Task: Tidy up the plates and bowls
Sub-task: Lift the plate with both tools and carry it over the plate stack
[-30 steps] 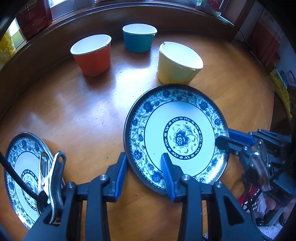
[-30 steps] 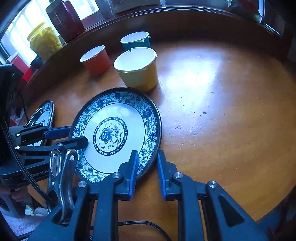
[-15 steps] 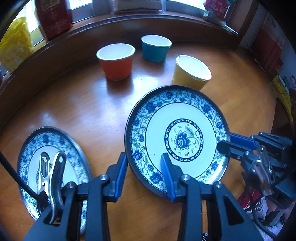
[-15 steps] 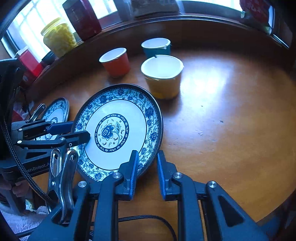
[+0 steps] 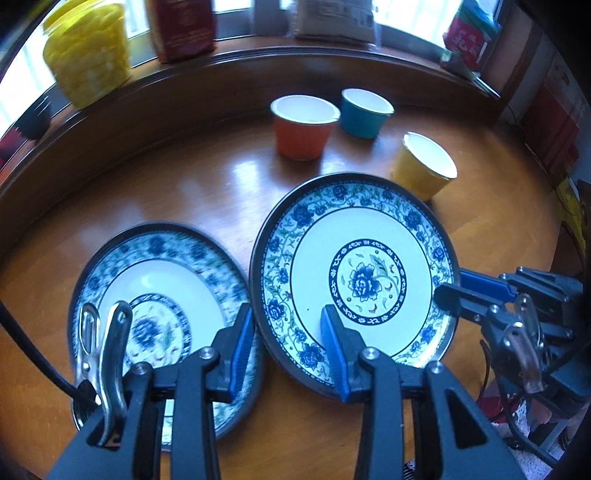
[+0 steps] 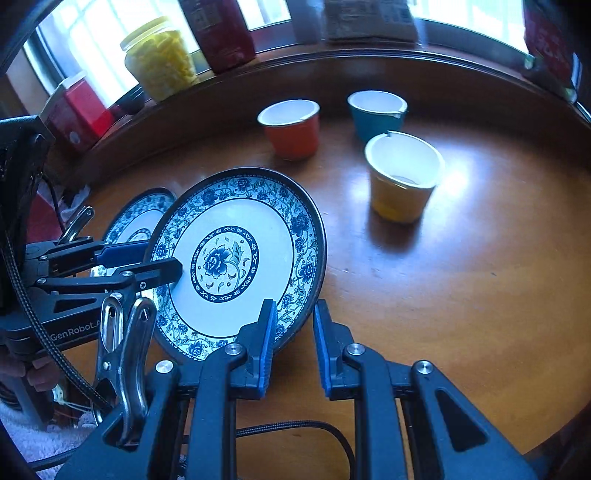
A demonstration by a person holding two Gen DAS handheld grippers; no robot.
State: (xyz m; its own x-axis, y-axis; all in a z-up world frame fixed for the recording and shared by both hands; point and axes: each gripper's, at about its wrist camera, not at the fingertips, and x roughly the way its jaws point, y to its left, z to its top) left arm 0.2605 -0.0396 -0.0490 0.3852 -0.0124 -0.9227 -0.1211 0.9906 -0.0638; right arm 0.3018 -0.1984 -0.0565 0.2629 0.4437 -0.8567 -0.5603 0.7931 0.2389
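A blue-and-white patterned plate (image 5: pixel 354 280) (image 6: pixel 236 258) hangs tilted above the wooden table, held by both grippers. My left gripper (image 5: pixel 288 332) (image 6: pixel 166 260) is shut on its near-left rim, one finger on the face and one under the edge. On the opposite rim my right gripper (image 6: pixel 293 332) (image 5: pixel 448 288) is shut the same way. A second matching plate (image 5: pixel 166 280) (image 6: pixel 136 218) lies flat on the table just left of the held one. Behind stand an orange bowl (image 5: pixel 303 129) (image 6: pixel 291 129), a teal bowl (image 5: pixel 365 112) (image 6: pixel 376 114) and a yellow bowl (image 5: pixel 424 170) (image 6: pixel 402 177).
The table has a raised wooden rim (image 5: pixel 221 74) along the back. On the sill behind it stand a yellow jar (image 5: pixel 88 51) (image 6: pixel 162 55), a dark red container (image 6: pixel 218 29) and packets. Bare tabletop (image 6: pixel 480 277) spreads to the right of the held plate.
Both grippers have carried the plate leftward and a little higher. The second plate has come from the left edge to right beside it, and the bowls now lie farther back and to the right.
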